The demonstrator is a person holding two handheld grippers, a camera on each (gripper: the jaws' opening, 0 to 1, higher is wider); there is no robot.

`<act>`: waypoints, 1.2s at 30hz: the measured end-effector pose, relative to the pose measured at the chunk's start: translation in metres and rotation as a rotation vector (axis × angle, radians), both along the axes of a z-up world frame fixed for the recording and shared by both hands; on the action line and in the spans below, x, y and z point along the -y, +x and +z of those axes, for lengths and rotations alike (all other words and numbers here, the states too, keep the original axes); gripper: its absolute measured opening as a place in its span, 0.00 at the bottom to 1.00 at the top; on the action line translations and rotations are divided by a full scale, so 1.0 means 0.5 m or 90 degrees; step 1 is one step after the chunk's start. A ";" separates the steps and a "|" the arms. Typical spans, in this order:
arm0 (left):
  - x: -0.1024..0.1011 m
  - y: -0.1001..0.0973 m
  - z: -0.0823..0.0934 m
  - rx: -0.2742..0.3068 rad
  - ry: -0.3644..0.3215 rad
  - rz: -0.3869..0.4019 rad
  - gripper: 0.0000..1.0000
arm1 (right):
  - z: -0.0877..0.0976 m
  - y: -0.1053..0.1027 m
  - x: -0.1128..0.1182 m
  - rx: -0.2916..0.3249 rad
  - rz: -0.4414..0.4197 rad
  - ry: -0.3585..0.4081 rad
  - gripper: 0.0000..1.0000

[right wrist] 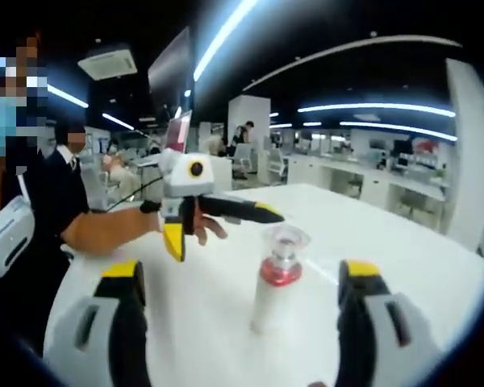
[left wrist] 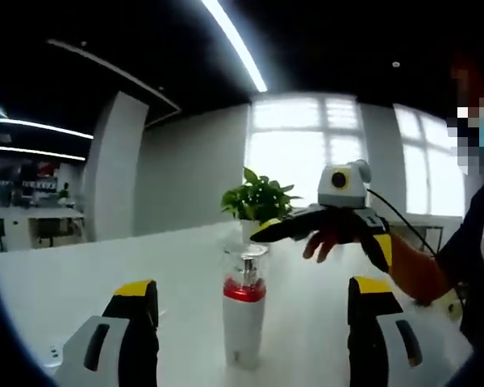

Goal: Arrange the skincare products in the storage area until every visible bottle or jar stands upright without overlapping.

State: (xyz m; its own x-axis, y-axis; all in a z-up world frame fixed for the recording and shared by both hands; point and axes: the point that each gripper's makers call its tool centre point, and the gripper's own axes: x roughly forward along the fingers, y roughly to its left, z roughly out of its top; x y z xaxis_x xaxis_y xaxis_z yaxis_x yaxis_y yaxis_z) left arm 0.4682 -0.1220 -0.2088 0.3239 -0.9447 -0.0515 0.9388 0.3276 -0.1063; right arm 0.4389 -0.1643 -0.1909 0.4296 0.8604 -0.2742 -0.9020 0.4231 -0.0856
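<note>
A white bottle (left wrist: pixel 244 318) with a red collar and a clear cap stands upright on the white table (left wrist: pixel 81 274). In the left gripper view my left gripper (left wrist: pixel 254 286) is open, one jaw on each side of the bottle, not touching it. Beyond the bottle a hand holds my right gripper (left wrist: pixel 321 242), open and above the table. In the right gripper view the same bottle (right wrist: pixel 274 294) stands between the wide jaws of my right gripper (right wrist: pixel 240 270). The left gripper (right wrist: pixel 223 230) hangs open behind it.
A potted green plant (left wrist: pixel 258 200) sits on the table behind the bottle. The person holding the grippers (right wrist: pixel 40 210) stands at the table's edge, another person (right wrist: pixel 71 153) behind. White tabletop (right wrist: pixel 411 242) stretches around the bottle, desks far off.
</note>
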 end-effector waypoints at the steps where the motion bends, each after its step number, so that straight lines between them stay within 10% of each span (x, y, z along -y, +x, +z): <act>1: -0.002 -0.003 0.000 0.000 0.003 0.001 0.99 | -0.001 -0.003 0.000 -0.002 -0.002 -0.007 1.00; 36: -0.058 -0.105 0.001 0.047 0.074 0.034 0.99 | -0.020 -0.051 0.033 0.046 -0.056 -0.233 1.00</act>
